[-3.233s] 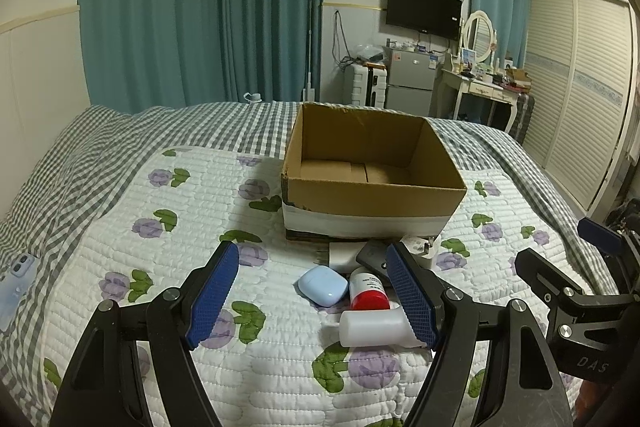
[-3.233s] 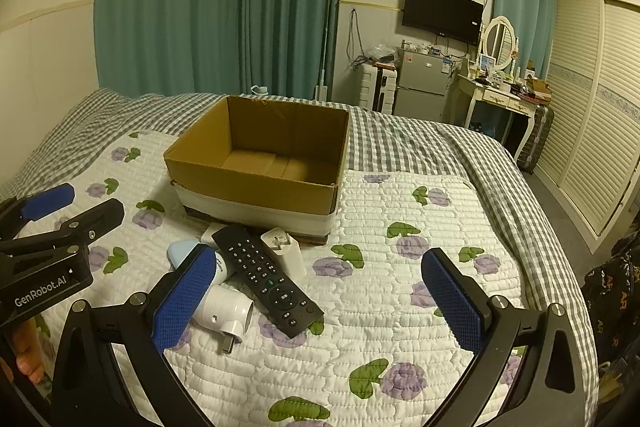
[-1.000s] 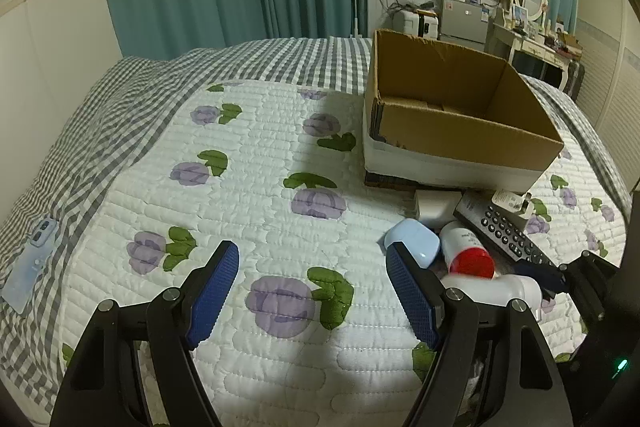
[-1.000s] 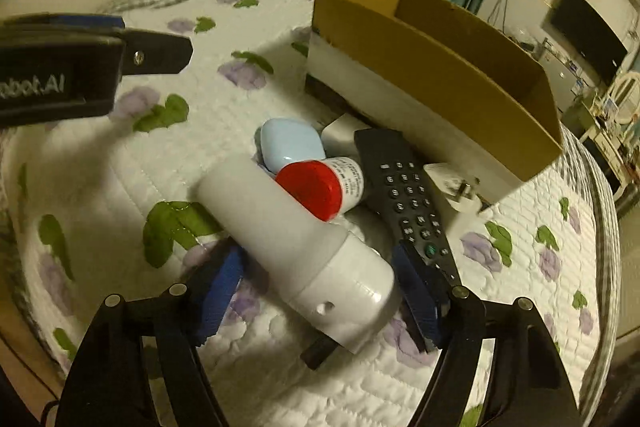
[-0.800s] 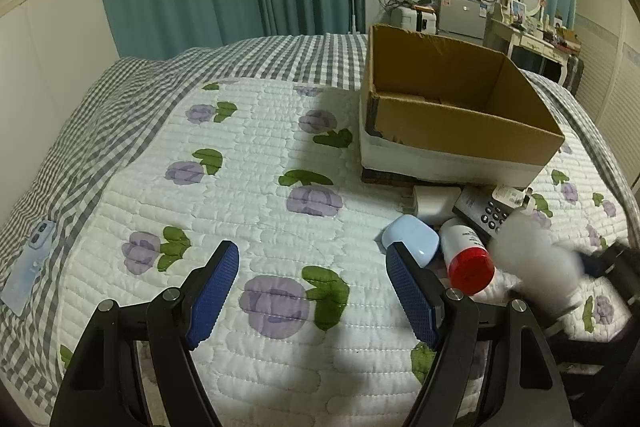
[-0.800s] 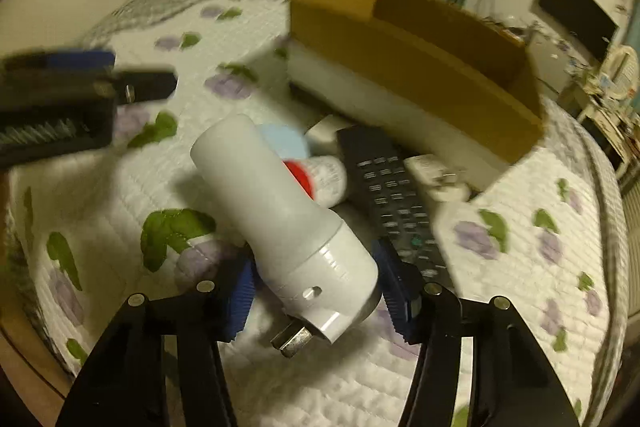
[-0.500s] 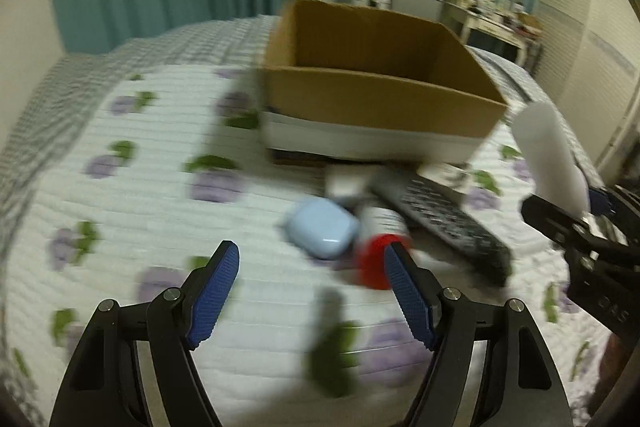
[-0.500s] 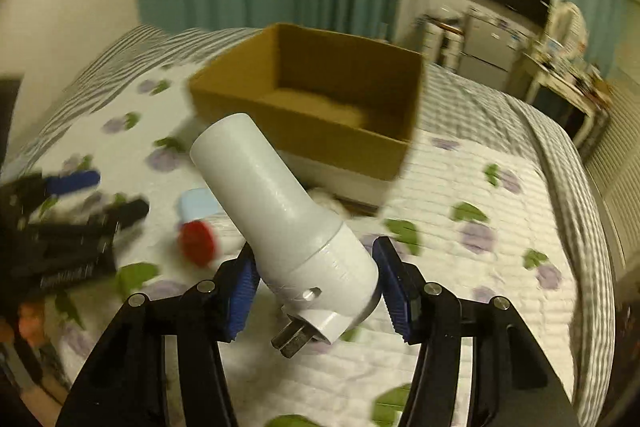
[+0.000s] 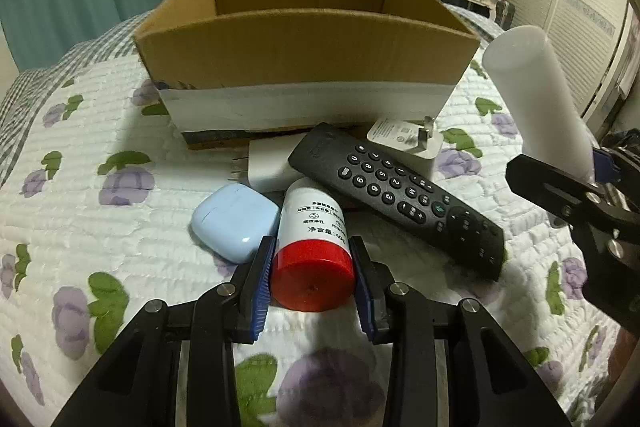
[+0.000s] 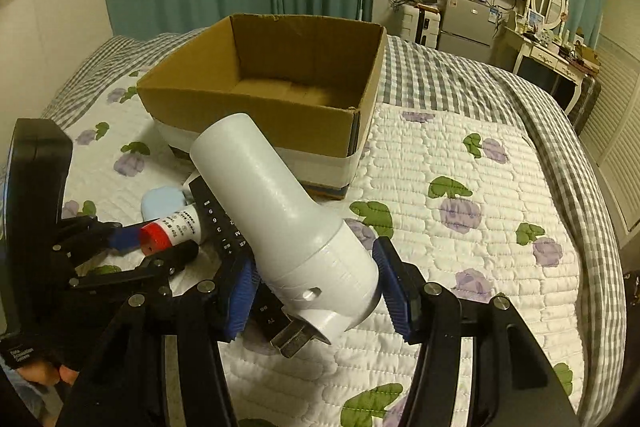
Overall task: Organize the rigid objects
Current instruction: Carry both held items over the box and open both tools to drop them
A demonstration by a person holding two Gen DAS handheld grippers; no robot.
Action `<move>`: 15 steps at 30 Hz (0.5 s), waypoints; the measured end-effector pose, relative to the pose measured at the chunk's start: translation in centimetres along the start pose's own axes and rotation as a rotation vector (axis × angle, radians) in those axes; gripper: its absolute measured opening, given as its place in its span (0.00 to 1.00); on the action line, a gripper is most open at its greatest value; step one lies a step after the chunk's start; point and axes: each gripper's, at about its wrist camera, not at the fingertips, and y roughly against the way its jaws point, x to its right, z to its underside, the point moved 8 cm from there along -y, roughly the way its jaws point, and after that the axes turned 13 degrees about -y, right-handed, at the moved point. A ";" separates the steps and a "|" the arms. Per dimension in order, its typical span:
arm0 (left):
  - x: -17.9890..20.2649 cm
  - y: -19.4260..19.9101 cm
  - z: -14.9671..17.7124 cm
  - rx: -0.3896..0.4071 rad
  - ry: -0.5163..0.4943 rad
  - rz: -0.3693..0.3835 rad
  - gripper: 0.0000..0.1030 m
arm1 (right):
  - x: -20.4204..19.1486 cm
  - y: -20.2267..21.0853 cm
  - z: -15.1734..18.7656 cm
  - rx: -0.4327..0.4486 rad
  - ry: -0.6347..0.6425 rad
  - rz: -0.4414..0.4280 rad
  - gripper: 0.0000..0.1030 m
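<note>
Left tongs point(image 9: 312, 277) now around bottle point(image 9: 312, 247), seemingly.

Both wrist views low, sharing cardboard box point(image 9: 304, 51)

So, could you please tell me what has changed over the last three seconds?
The right claw closed on the white plug-in cylinder and lifted it off the quilt. The left claw moved in and clamped the red-capped bottle. The cardboard box, remote and blue case stayed put.
</note>
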 end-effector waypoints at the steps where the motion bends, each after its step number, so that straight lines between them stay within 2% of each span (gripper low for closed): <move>1: 0.0 0.6 0.0 0.007 0.002 -0.003 0.35 | 0.0 0.1 -0.1 0.003 -0.001 -0.002 0.54; 4: -0.7 3.1 -0.5 0.047 0.007 -0.030 0.35 | -0.2 1.1 -0.6 0.020 -0.005 -0.014 0.54; 7: -1.8 6.5 -2.0 0.121 0.025 -0.039 0.35 | -0.8 2.5 -1.7 0.048 -0.004 -0.031 0.54; 11: -2.9 10.7 -5.9 0.219 0.012 -0.077 0.35 | -2.2 5.2 -4.8 0.117 0.022 -0.050 0.54; 15: -4.5 12.3 -10.3 0.289 0.022 -0.086 0.35 | -2.9 7.4 -9.0 0.186 0.024 -0.065 0.54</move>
